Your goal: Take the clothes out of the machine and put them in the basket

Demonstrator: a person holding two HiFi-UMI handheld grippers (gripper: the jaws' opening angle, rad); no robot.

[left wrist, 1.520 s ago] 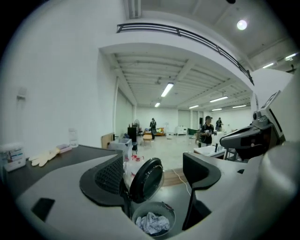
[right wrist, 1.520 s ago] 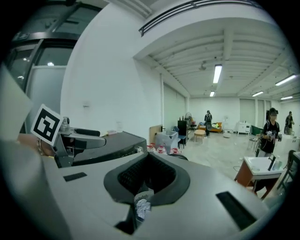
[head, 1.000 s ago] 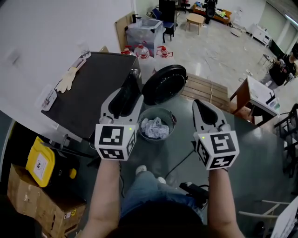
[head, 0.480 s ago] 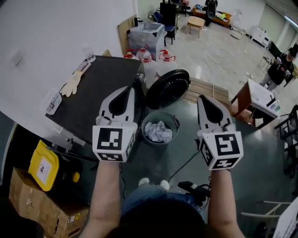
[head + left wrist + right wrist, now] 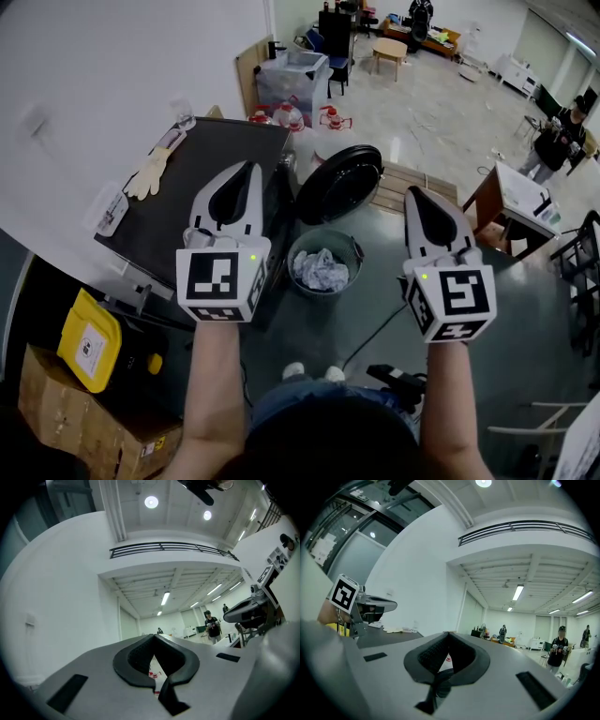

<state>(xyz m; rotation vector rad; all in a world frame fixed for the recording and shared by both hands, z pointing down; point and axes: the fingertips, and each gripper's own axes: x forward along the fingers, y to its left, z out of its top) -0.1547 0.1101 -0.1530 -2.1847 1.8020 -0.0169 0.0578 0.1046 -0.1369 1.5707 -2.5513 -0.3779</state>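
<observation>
While both tools hang level at chest height with nothing in them, the left hand-held gripper (image 5: 249, 169) clenched tight on itself and the right hand-held gripper (image 5: 416, 192) likewise closed and empty, the clothes (image 5: 322, 269) lie as a pale crumpled heap inside the basket (image 5: 292, 255), which sits on the floor below and between the two. The machine (image 5: 197, 183) stands under and to the outer side of the left tool, and its round door (image 5: 339, 182) swings open just ahead of the basket. The drum mouth is hidden behind the left tool, so whether anything remains inside cannot be told. Judging by the filled basket, the job looks near its end, and a last check of the drum seems the sensible step. To do it well, part the jaws before going down, bring the left tool low past the door's edge without knocking it, pinch any cloth by a thick fold, and let go only once squarely over the basket's middle.
</observation>
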